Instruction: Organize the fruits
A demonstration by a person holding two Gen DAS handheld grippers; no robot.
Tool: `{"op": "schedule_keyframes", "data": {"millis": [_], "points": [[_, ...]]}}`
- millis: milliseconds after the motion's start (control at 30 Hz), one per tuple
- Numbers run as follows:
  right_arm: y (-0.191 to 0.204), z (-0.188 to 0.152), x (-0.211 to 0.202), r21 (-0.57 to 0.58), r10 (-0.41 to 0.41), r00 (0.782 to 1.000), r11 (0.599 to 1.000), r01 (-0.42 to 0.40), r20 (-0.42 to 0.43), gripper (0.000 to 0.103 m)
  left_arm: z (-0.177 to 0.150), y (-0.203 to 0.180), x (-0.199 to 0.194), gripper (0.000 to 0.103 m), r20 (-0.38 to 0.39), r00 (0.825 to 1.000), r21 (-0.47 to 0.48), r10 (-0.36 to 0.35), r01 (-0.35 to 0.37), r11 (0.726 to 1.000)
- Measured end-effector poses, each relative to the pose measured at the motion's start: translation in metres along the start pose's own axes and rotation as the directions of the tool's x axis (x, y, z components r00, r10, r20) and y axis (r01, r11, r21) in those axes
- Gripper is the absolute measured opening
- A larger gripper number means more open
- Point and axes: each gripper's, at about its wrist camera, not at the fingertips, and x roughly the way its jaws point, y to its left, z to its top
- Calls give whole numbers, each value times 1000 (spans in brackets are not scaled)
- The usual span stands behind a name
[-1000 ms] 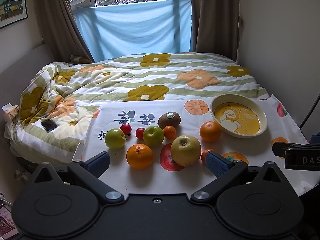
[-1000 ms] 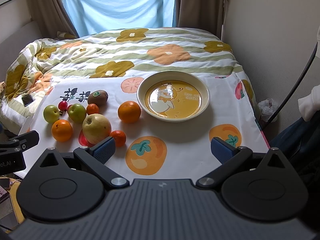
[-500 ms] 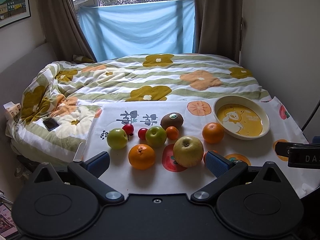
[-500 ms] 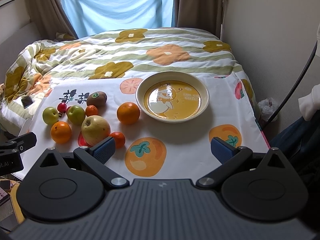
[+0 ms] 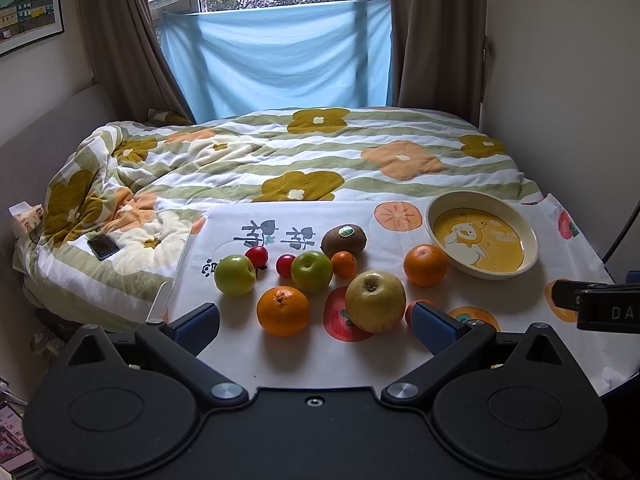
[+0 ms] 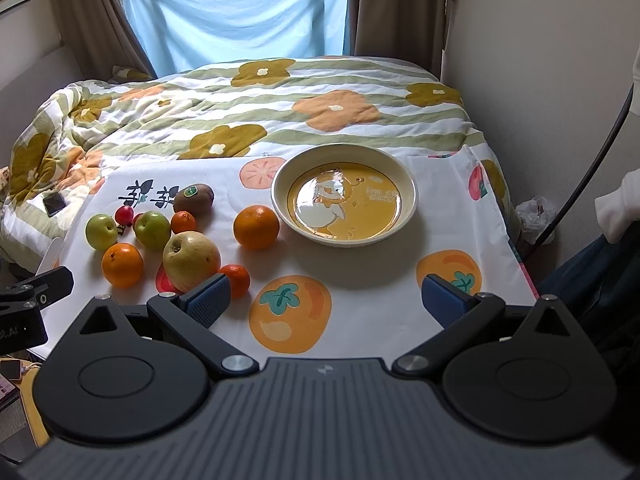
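Nothing is held yet: the left claw (image 5: 314, 320) is spread wide with nothing between its blue pads, and the right claw (image 6: 326, 294) is likewise fully parted and bare.

The fruit is gathered loose on the printed cloth (image 6: 360, 272) over the tabletop. In the right wrist view it sits at centre left of the frame: a big apple (image 6: 191, 259), two oranges (image 6: 122, 265) (image 6: 256, 227), two green apples (image 6: 101, 232) (image 6: 152, 230), a kiwi (image 6: 193, 199), two mandarins (image 6: 183, 222) (image 6: 236, 278) and small red fruits (image 6: 124, 215). The bowl (image 6: 410, 196) stands empty at centre right of that frame, just beside the nearer orange but not touching it.

The coming move is judged to turn on this layout. In the left wrist view the big apple (image 5: 375, 301) and an orange (image 5: 283, 311) lie straight ahead between the pads, close in, so the left claw is the nearer one for most of the fruit. The bowl (image 5: 530, 258) lies to the right of the cluster in that view, and directly ahead of the right claw in its own view. The mandarin by the right claw's left pad lies partly behind that pad. The round fruit has no long axis to align with; only the kiwi does, lying crosswise in both frames.
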Motion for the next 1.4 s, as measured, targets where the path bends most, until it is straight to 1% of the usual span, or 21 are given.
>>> {"op": "schedule_keyframes", "data": {"millis": [67,133,200,267,300,400,500,600,767,867,933,1000,1133,1200,1233,1400], "points": [[0,2,-2,-8,-5,1000,1000,5,0,103,0,2,0,103,1,1000,1,13,-13,1000],[-1,2,-4,-17,-2,1000,1000,2,0,103,0,3,1,103,-19,999,4,29,-29,1000],[-2,3,-3,-29,13,1000,999,-13,-5,103,-1,3,3,103,-45,997,24,58,-57,998],[-3,2,1,-43,36,999,998,-37,-13,103,-3,5,6,103,-50,995,22,81,-80,997],[-3,2,5,-54,57,998,997,-58,-18,103,-5,6,8,103,-66,993,27,96,-94,995],[-3,-1,19,-82,116,993,990,-117,-23,103,-12,13,16,103,-44,994,14,105,-104,994],[2,-7,40,-124,190,982,974,-191,-19,103,-20,19,33,103,-27,995,9,99,-99,995],[14,-9,61,-176,226,974,958,-228,-36,103,-25,29,48,103,-27,994,27,103,-102,994],[38,-8,86,-217,265,963,938,-271,-56,103,-32,42,79,103,-52,997,62,56,-53,997],[53,-6,100,-236,291,955,925,-298,-61,103,-35,49,97,102,-69,997,106,19,-11,994],[63,-6,108,-268,307,950,911,-312,-61,103,-36,53,110,101,-78,997,135,-12,23,991],[74,-8,115,-316,318,946,892,-322,-65,103,-38,54,124,100,-88,995,164,-48,62,984],[92,-11,129,-399,297,953,868,-296,-63,103,-37,56,146,95,-113,989,231,-96,120,965],[99,-13,137,-426,297,952,854,-299,-73,103,-36,57,155,94,-130,985,253,-117,147,956],[102,-14,140,-441,297,951,845,-301,-81,103,-35,56,159,92,-135,983,260,-128,159,952],[115,-14,151,-492,300,949,814,-308,-98,103,-31,56,178,90,-162,972,276,-170,210,938]]}}
